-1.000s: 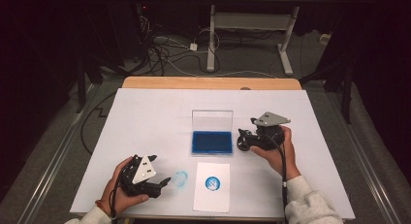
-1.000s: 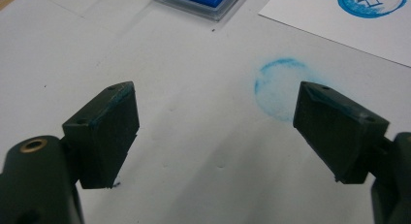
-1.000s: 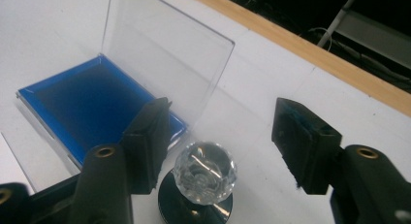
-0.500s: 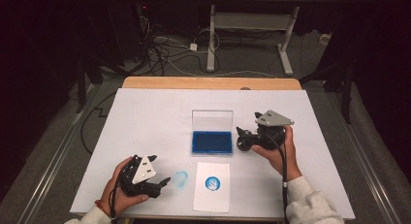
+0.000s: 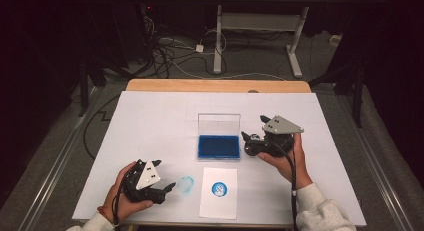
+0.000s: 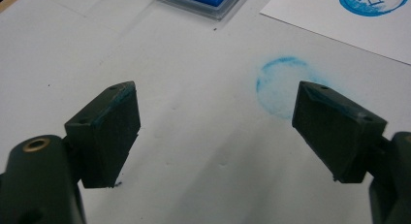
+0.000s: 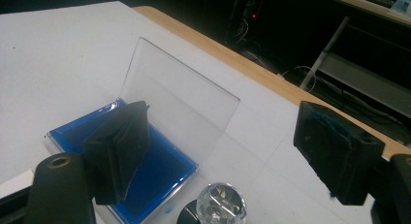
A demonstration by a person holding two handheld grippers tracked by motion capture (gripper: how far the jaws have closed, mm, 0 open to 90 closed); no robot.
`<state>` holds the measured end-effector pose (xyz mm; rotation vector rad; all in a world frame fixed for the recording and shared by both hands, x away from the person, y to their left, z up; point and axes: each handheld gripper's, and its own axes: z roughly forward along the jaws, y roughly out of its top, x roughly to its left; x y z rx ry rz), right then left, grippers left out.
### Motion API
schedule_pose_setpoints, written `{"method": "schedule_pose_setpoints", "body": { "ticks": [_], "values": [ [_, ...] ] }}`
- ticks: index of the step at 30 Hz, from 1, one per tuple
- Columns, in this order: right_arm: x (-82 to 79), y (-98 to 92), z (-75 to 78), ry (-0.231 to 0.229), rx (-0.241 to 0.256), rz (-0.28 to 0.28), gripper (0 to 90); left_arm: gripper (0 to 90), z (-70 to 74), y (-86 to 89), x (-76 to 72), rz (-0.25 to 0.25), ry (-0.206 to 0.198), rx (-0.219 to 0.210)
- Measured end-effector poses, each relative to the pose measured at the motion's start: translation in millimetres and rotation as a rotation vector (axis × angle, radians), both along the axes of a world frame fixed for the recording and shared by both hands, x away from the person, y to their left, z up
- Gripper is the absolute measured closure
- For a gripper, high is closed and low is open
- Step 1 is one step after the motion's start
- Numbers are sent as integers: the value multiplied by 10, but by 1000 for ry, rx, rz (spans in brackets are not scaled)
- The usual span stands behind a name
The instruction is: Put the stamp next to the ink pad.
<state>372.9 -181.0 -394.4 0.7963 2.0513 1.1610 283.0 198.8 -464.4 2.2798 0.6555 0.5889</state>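
Note:
A blue ink pad (image 5: 218, 146) lies mid-table in a clear case with its lid (image 5: 218, 124) standing upright. My right gripper (image 5: 248, 142) hovers just right of it, open; in the right gripper view the jaws (image 7: 223, 122) frame the pad (image 7: 150, 178) and lid (image 7: 179, 103). A stamp with a faceted clear knob (image 7: 220, 200) stands low between them, beside the pad and not gripped. My left gripper (image 5: 169, 187) rests at the front left, open (image 6: 215, 95). A round blue ink smear (image 6: 281, 86) marks the table just ahead of its right jaw.
A white sheet (image 5: 218, 192) with a round blue stamp print (image 5: 219, 189) lies in front of the pad; its corner (image 6: 339, 20) shows in the left gripper view. Beyond the table's wooden far edge (image 5: 215, 85) are floor cables and desk legs.
My right gripper has edged slightly left toward the ink pad. The left gripper has stayed put.

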Motion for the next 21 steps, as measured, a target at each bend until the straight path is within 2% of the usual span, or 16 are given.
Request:
{"method": "schedule_pose_setpoints", "body": {
  "ticks": [1, 7, 10, 17, 21],
  "values": [
    [-4, 0, 2, 0, 0, 0, 206, 172, 4, 3, 2, 0, -8, 1],
    [-55, -15, 28, -1, -3, 4, 169, 172, 5, 3, -1, 1, -2, -2],
    [-88, -10, 41, -2, -17, 0, 170, 171, 5, 4, 1, 3, -2, -2],
    [-170, -24, 68, -22, -17, 14, 177, 172, 7, 4, 3, 2, -12, 5],
    [-215, -33, 88, -32, -20, 17, 178, 172, 5, 4, 1, 2, -3, 0]
  ]
}}
